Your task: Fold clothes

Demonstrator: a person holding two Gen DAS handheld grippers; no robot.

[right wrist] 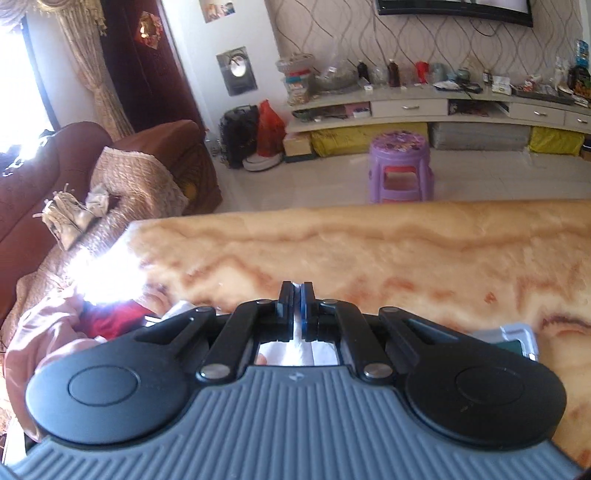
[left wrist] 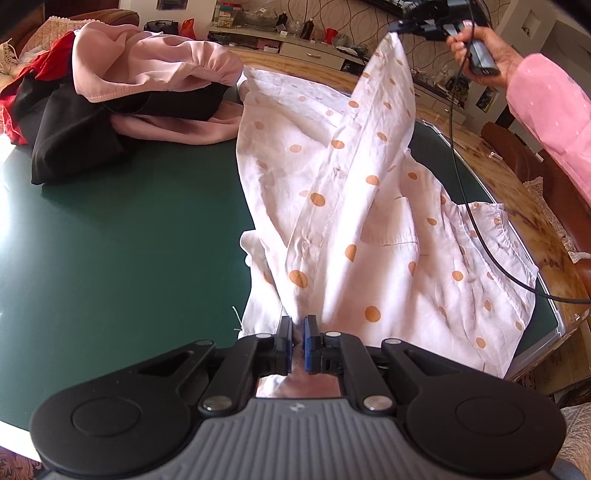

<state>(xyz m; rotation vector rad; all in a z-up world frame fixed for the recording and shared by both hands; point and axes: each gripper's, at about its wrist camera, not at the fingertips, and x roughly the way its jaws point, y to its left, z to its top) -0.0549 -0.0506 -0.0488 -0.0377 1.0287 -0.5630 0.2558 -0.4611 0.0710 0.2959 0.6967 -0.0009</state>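
Observation:
A white shirt with orange dots (left wrist: pixel 369 192) lies partly on the green table mat (left wrist: pixel 129 229), with its button placket running up the middle. My left gripper (left wrist: pixel 297 325) is shut on the shirt's near edge. In the left wrist view, my right gripper (left wrist: pixel 400 29) is raised at the top right, shut on a far corner of the shirt and holding it up in a peak. In the right wrist view, that right gripper (right wrist: pixel 297 291) pinches a sliver of white shirt cloth (right wrist: pixel 296 285) between its pads, with more of it below the fingers.
A heap of pink, black and red clothes (left wrist: pixel 110 92) sits at the mat's far left. A black cable (left wrist: pixel 465 206) hangs from the right hand over the shirt. A pink sleeve (left wrist: pixel 546 122) is at the right. Marble tabletop (right wrist: pixel 369 251), purple stool (right wrist: pixel 402 168) and sofa (right wrist: pixel 44 184) lie beyond.

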